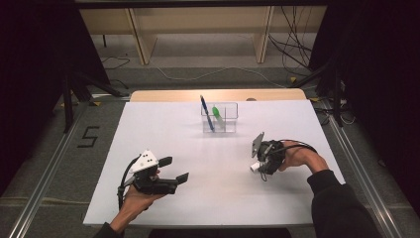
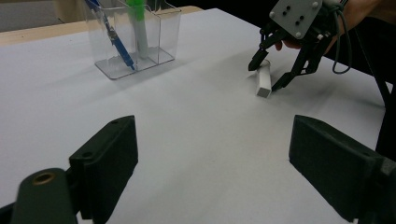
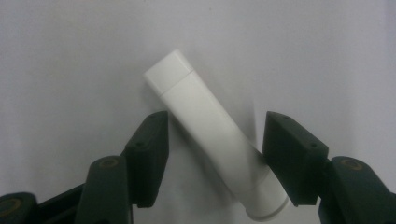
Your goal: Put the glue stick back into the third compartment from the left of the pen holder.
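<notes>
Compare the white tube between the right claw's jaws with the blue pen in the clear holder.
The white tube lies flat on the white table; the blue pen stands leaning in the clear holder. The tube is thick with a squared cap; the pen is thin. The tube sits between the jaws of the right claw, not yet clamped; the pen is far from either claw. Both are long and narrow.
</notes>
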`<state>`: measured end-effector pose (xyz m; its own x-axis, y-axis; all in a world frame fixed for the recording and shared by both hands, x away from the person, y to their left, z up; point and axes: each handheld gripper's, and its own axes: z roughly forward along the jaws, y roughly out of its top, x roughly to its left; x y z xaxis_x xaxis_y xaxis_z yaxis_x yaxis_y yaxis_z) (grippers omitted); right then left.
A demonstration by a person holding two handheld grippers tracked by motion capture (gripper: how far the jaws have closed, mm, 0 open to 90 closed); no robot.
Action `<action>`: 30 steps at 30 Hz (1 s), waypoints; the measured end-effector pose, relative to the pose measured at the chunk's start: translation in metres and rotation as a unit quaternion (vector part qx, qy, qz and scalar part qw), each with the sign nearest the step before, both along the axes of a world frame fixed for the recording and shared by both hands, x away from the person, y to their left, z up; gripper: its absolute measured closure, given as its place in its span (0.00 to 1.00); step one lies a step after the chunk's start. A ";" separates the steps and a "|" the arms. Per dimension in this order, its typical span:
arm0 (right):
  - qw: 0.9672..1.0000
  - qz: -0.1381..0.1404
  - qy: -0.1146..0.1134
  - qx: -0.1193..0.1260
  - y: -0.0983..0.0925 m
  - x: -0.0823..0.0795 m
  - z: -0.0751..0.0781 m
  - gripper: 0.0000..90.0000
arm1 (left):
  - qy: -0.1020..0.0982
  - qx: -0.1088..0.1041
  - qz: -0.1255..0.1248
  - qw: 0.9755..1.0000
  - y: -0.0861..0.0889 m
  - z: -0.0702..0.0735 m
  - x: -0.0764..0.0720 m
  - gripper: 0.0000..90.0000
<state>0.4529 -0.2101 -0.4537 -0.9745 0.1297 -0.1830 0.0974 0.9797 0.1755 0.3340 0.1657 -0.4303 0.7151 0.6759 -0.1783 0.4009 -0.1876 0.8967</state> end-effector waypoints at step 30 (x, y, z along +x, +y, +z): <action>0.999 0.023 0.030 -0.023 0.005 0.003 0.002 0.77 | 0.003 -0.002 -0.002 1.000 0.000 0.000 0.000 0.17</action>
<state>0.4559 -0.2051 -0.4516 -0.9887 0.0776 -0.1282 0.0615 0.9903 0.1249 0.3343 0.1658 -0.4304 0.7163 0.6728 -0.1851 0.4057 -0.1858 0.8949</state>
